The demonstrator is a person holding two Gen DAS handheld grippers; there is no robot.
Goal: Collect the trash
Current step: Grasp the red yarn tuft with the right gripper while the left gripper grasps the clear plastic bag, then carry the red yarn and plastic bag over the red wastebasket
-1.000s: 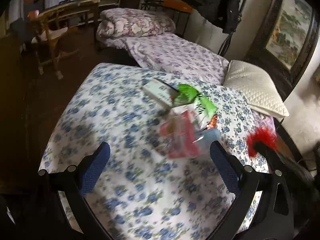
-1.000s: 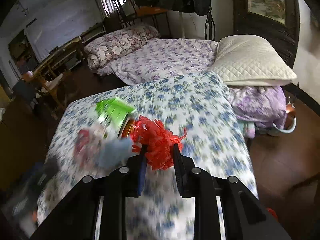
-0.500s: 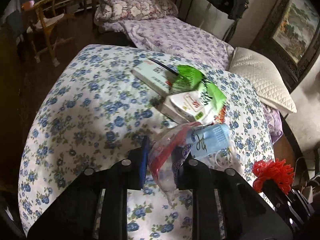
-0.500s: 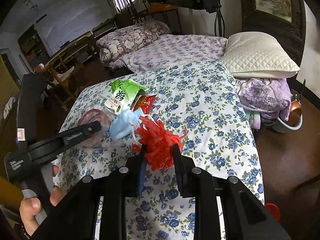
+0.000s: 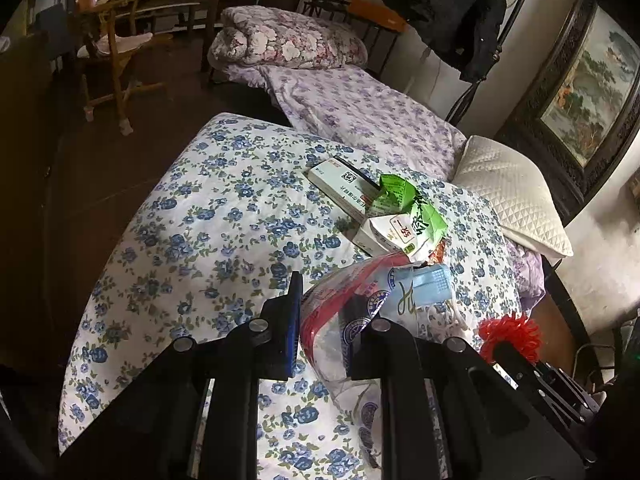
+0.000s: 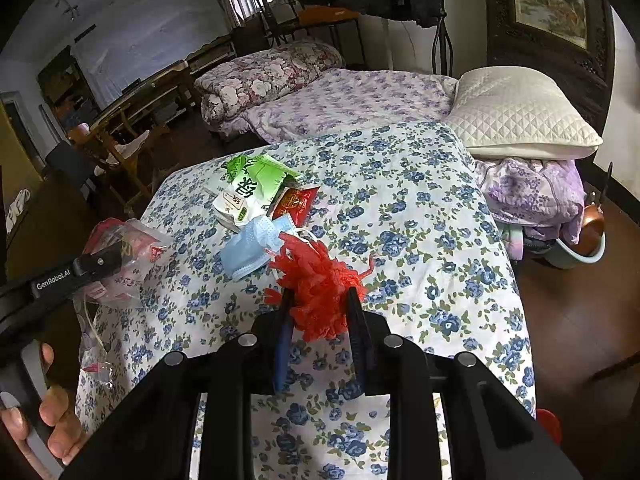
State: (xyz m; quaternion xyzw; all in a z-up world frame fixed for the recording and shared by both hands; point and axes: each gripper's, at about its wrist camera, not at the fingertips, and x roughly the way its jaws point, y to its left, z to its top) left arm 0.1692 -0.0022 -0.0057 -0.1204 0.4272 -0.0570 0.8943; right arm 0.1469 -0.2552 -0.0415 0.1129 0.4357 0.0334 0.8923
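My left gripper [image 5: 326,308] is shut on a clear plastic bag with red print [image 5: 340,312] and holds it lifted above the floral bedspread; it also shows in the right wrist view [image 6: 120,256]. My right gripper [image 6: 320,304] is shut on a crumpled red net bag [image 6: 320,280], also seen in the left wrist view [image 5: 508,336]. On the bed lie a blue face mask [image 6: 252,248], a green and white packet [image 6: 252,188], a red wrapper [image 6: 294,202] and a white box [image 5: 340,184].
A white quilted pillow [image 6: 516,112] lies at the bed's right side over a purple bundle [image 6: 536,196]. A folded floral quilt [image 6: 264,76] sits on a second bed behind. A wooden chair [image 5: 112,64] stands on the dark floor at left. A basin [image 6: 580,248] sits on the floor at right.
My left gripper went from open to shut on the clear plastic bag and lifted it off the bed. The right gripper kept hold of the red net bag.
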